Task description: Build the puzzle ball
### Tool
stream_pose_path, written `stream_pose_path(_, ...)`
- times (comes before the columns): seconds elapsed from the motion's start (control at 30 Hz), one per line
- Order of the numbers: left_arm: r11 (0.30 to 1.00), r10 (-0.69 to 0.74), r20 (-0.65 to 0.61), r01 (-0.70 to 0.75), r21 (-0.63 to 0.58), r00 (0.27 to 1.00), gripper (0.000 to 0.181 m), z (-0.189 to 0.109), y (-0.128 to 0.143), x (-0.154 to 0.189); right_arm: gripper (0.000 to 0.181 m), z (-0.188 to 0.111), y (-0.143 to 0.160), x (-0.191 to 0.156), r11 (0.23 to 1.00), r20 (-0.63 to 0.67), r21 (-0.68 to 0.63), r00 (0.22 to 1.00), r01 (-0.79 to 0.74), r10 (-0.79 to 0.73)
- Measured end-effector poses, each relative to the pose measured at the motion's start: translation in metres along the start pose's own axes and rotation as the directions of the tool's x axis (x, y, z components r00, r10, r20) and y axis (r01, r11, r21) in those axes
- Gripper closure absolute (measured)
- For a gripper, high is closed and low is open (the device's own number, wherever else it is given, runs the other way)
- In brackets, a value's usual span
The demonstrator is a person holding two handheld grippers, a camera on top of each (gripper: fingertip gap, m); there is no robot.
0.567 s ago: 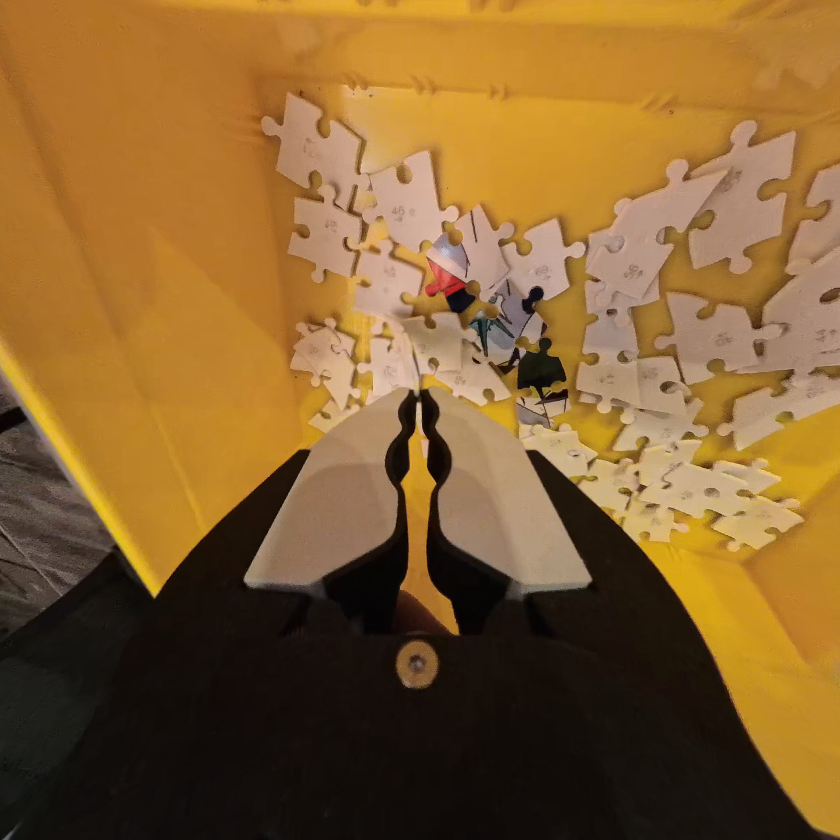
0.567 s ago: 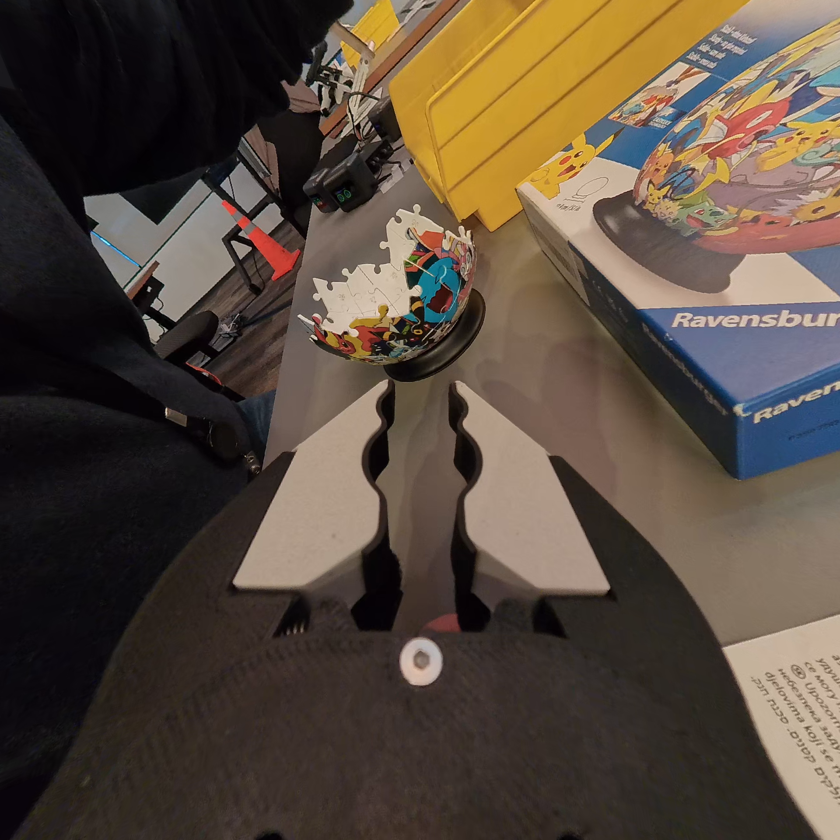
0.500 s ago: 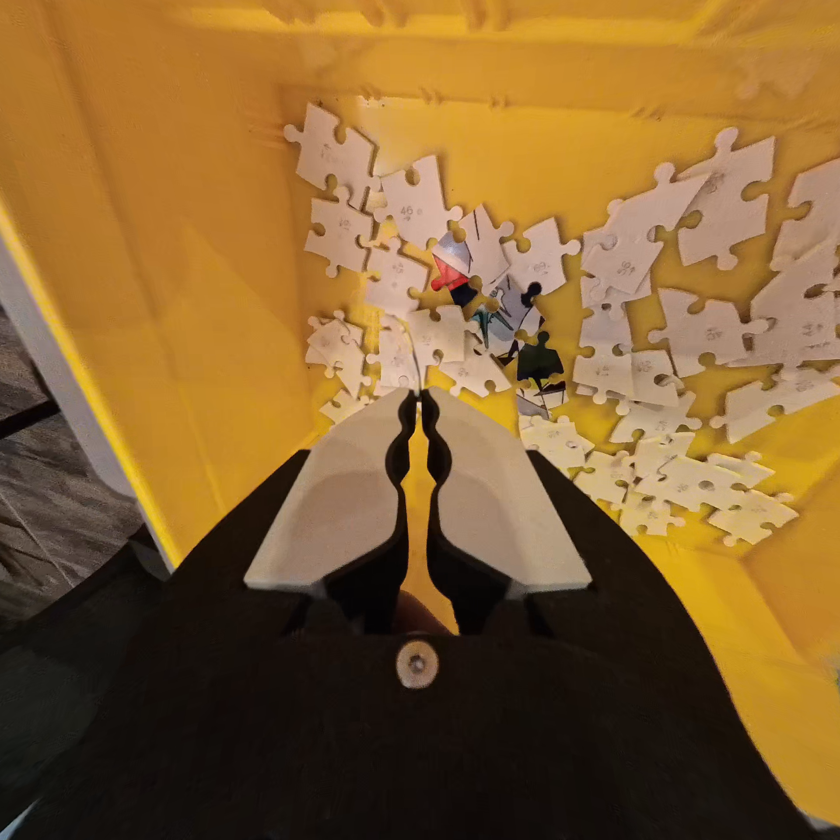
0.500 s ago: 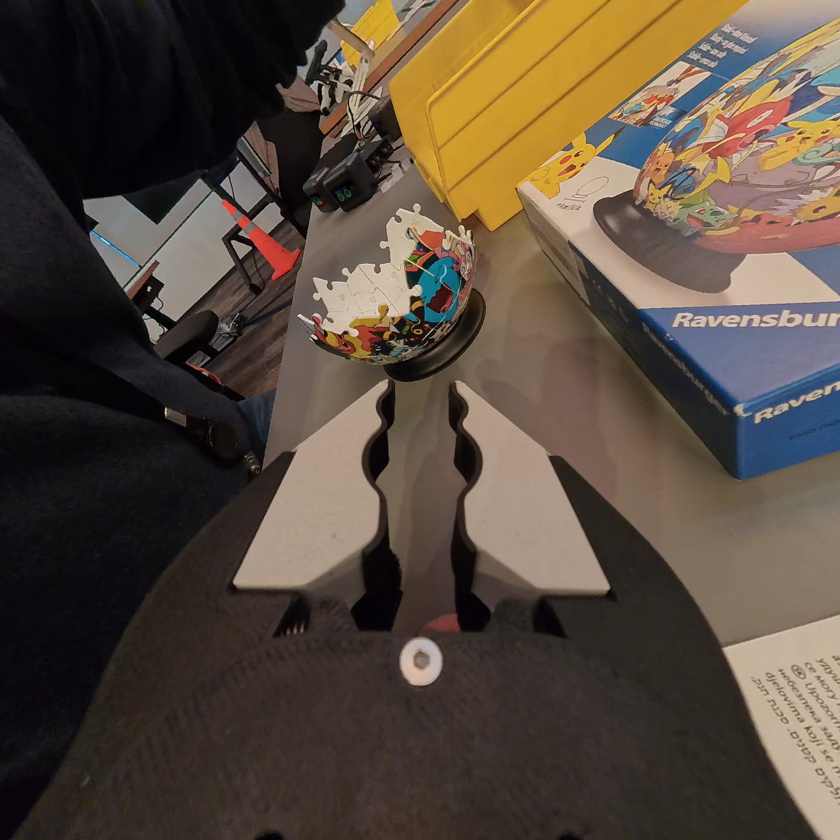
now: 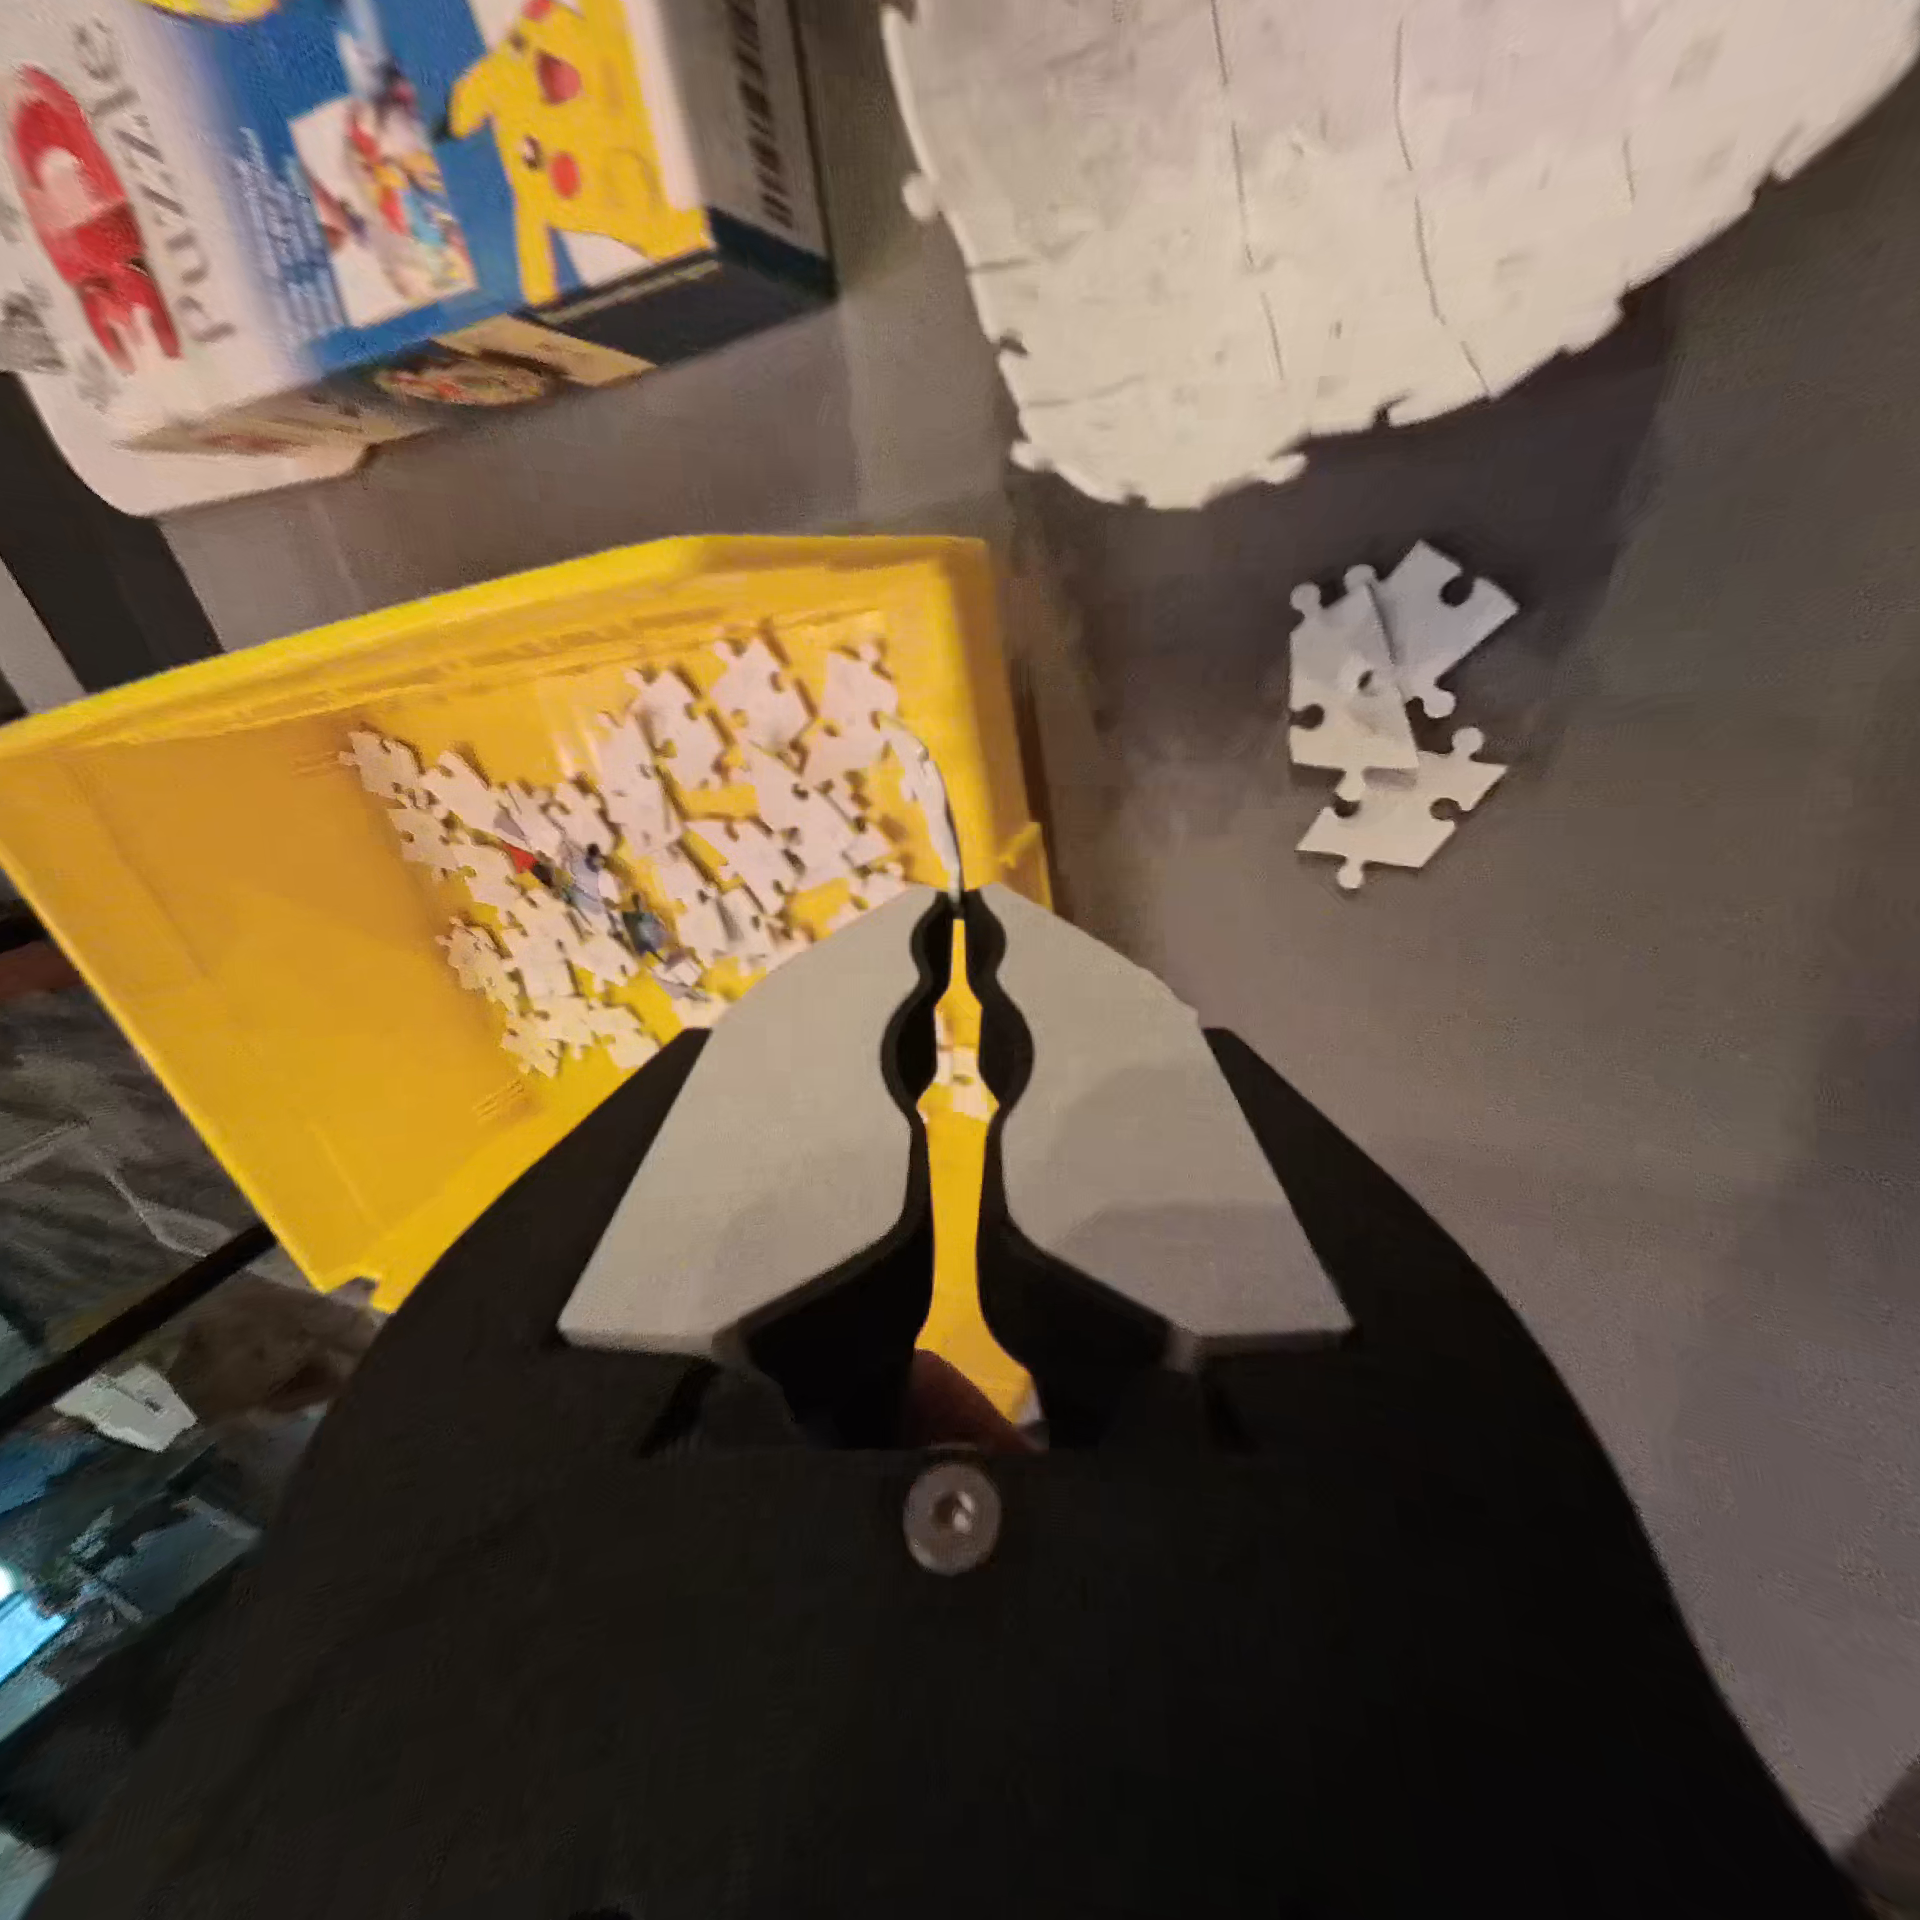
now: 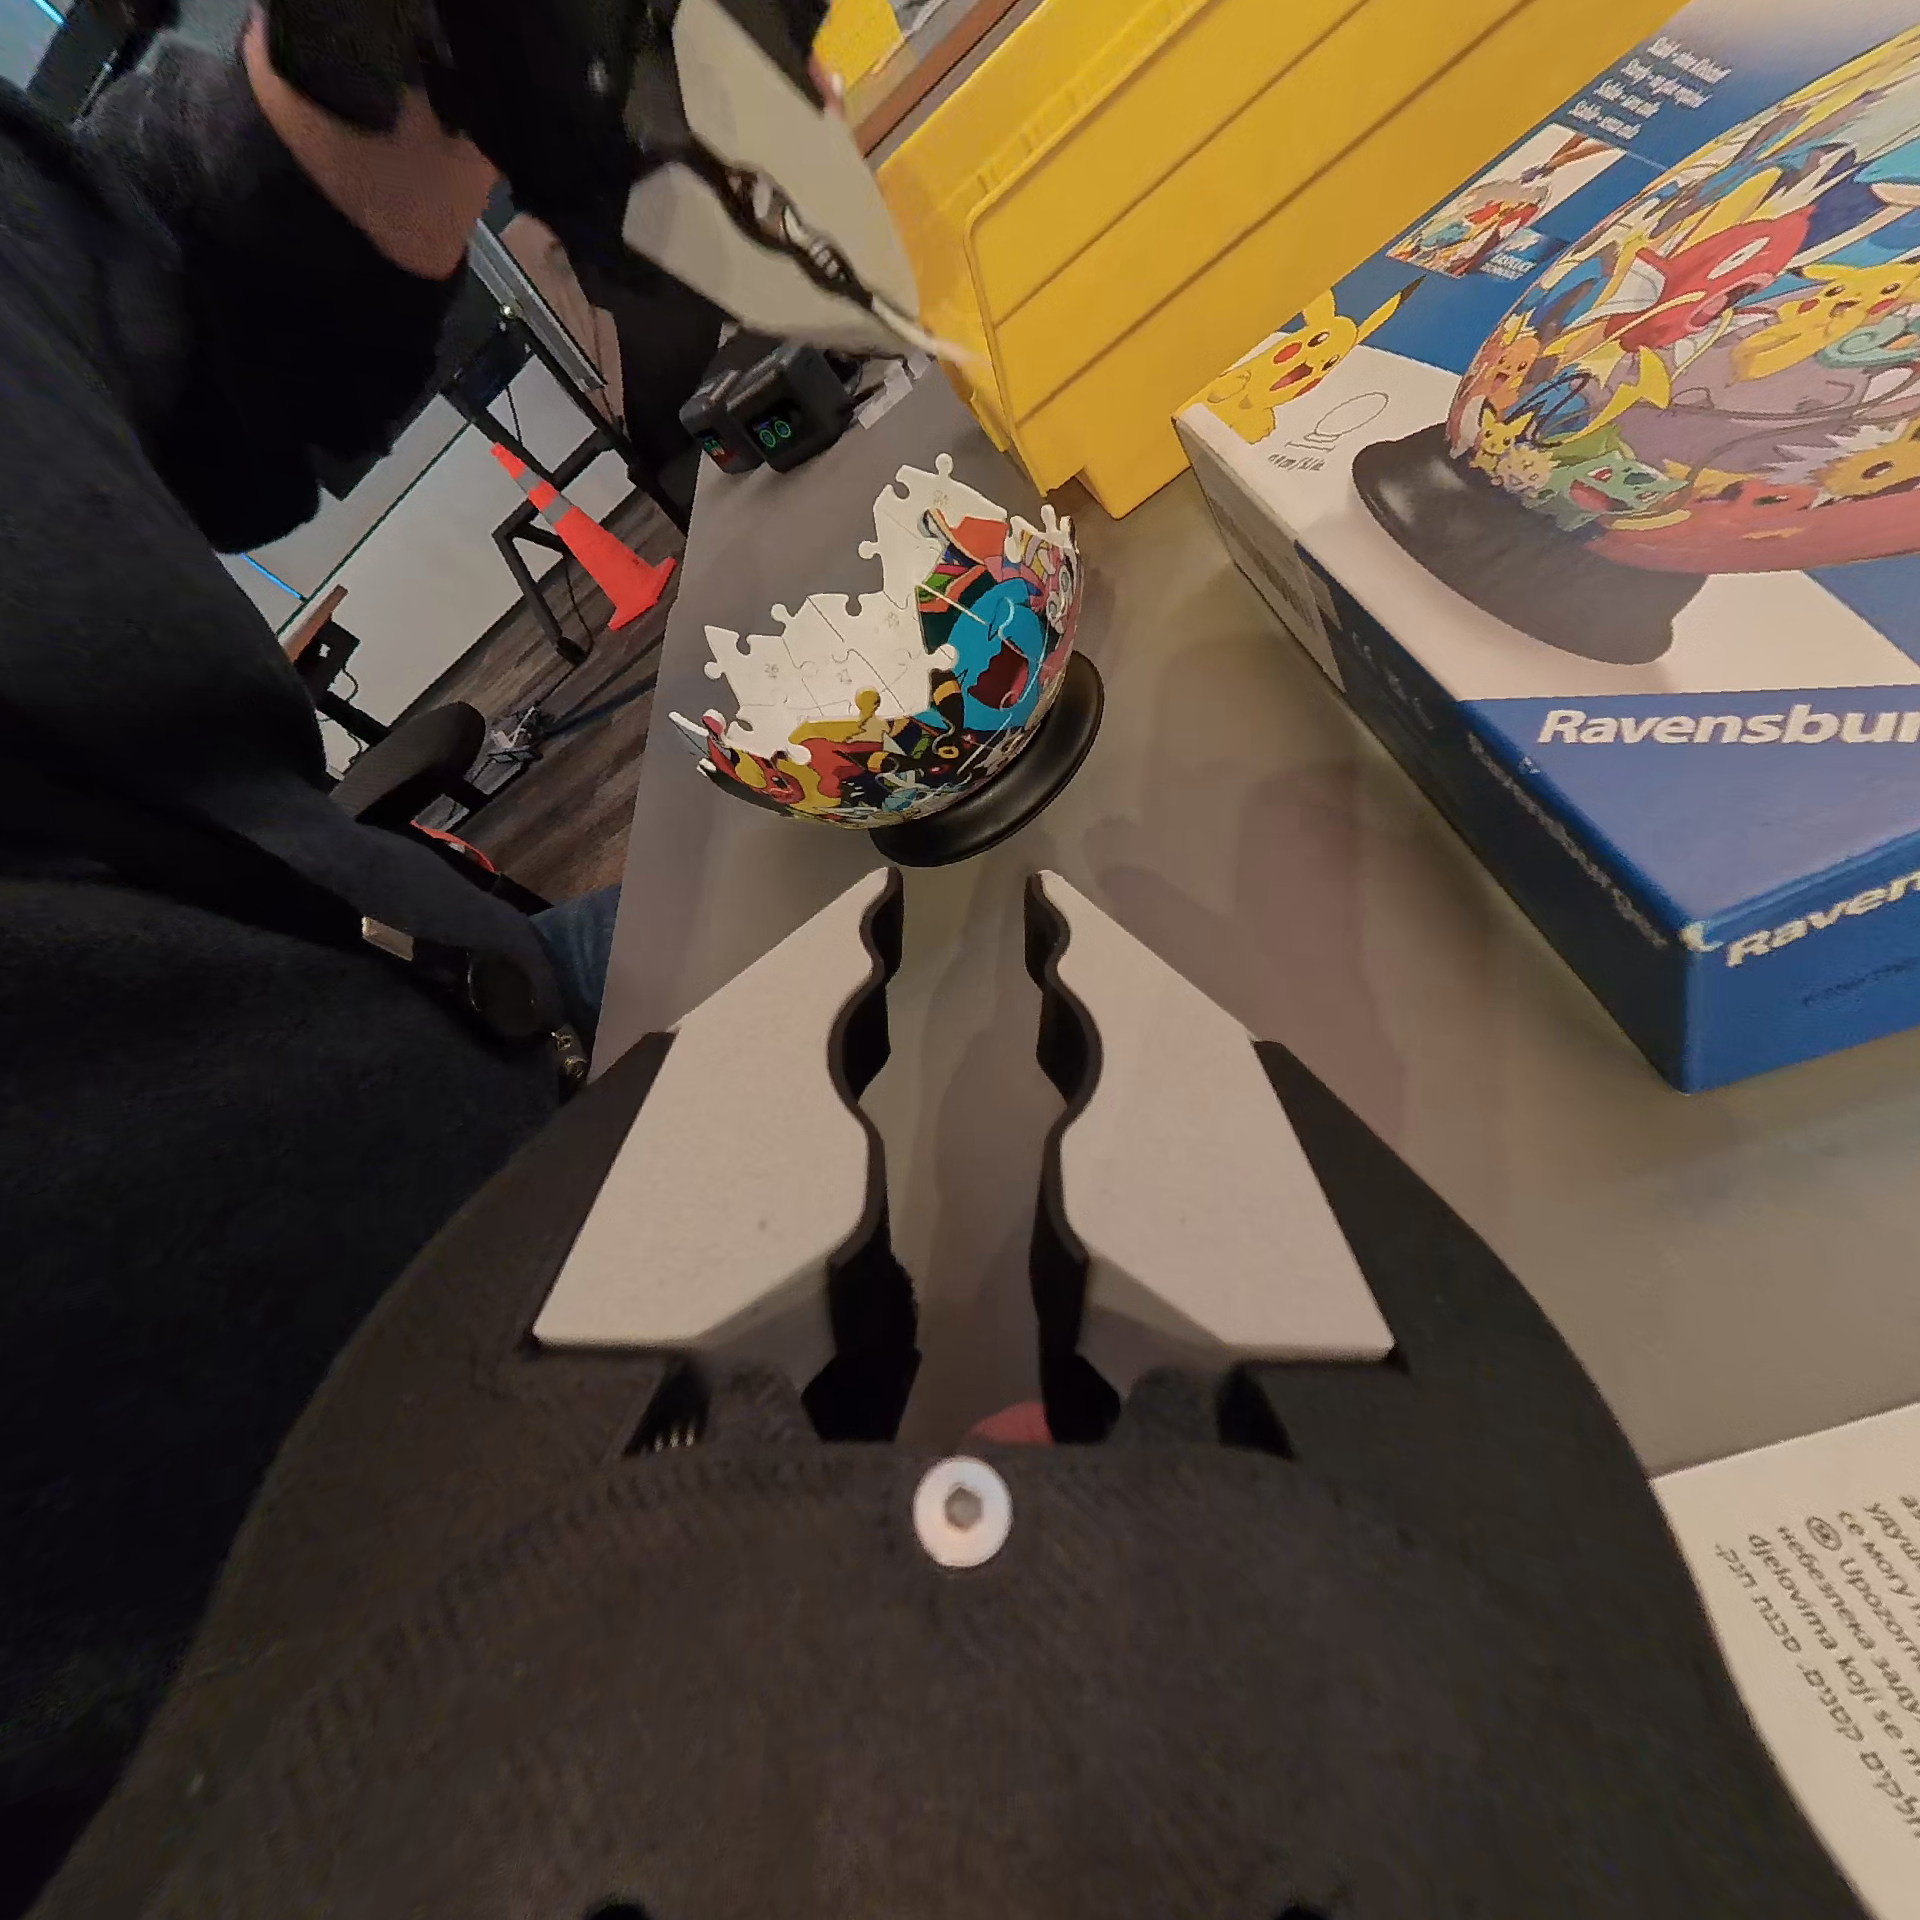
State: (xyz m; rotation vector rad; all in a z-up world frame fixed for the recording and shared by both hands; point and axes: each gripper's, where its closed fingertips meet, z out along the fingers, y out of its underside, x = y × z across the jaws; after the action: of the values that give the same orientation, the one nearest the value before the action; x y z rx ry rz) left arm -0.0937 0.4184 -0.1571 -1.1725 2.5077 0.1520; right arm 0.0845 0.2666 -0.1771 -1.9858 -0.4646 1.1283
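Transport step, I judge: my left gripper (image 5: 958,906) is clamped on a thin puzzle piece (image 5: 928,792), edge-on. My right gripper (image 6: 961,894) waits with jaws apart, the half-built ball (image 6: 899,691) at its 12 o'clock. Next I must align the piece with the open rim.

orange cone (image 6: 592,540) on floor | black chargers (image 6: 764,421) at table edge | office chair (image 6: 416,764)
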Motion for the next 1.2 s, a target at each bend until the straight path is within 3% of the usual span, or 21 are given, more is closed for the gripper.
stream_pose_path(0.03,1.000,-0.023,-0.020,0.022,-0.019,1.000,0.179,0.007,0.003,0.013,0.159,0.000,0.000,0.000,1.000,-0.001,-0.002,1.000,0.001,-0.001)
stream_pose_path(0.23,0.999,-0.043,-0.108,0.044,0.006,0.993,0.179,0.036,-0.005,0.077,0.159,0.000,0.001,0.000,1.000,-0.004,-0.005,1.000,0.003,-0.003)
stream_pose_path(0.3,1.000,-0.020,-0.105,0.019,-0.014,0.994,0.174,0.037,-0.003,0.082,0.159,0.001,0.001,0.000,1.000,-0.004,-0.007,1.000,0.003,-0.003)
stream_pose_path(0.43,0.992,-0.069,-0.193,0.088,0.090,0.979,0.158,0.012,-0.012,0.075,0.159,0.000,0.001,0.000,1.000,-0.004,-0.004,1.000,0.004,-0.004)
stream_pose_path(0.5,0.982,-0.103,-0.172,0.127,0.137,0.980,0.159,-0.006,-0.012,0.047,0.159,0.000,0.001,0.000,1.000,-0.003,-0.005,1.000,0.004,-0.004)
stream_pose_path(0.6,0.979,-0.162,0.007,0.160,0.126,0.987,0.158,-0.010,0.009,-0.032,0.159,0.001,0.001,-0.001,1.000,0.001,-0.007,1.000,0.004,-0.004)
stream_pose_path(0.67,0.966,-0.246,0.026,0.242,0.096,0.969,0.147,0.010,0.028,-0.078,0.159,0.001,0.001,-0.001,1.000,0.000,-0.009,1.000,0.007,-0.007)
stream_pose_path(0.8,0.944,-0.331,0.035,0.330,0.021,0.943,0.144,0.072,0.063,-0.147,0.159,0.000,0.001,-0.001,1.000,-0.001,-0.003,1.000,0.009,-0.009)
stream_pose_path(0.97,0.947,-0.291,-0.070,0.277,-0.162,0.954,0.140,0.128,0.096,-0.154,0.159,-0.001,-0.001,-0.001,1.000,0.011,0.006,1.000,0.003,-0.003)
stream_pose_path(1.07,0.943,-0.327,-0.136,0.312,-0.117,0.935,0.142,0.132,0.088,-0.157,0.159,-0.001,-0.001,-0.002,1.000,0.018,0.011,1.000,0.001,-0.001)
stream_pose_path(1.2,0.952,-0.290,-0.165,0.266,-0.152,0.943,0.165,0.137,0.092,-0.156,0.159,-0.002,-0.002,-0.002,1.000,0.023,0.017,1.000,0.001,-0.002)
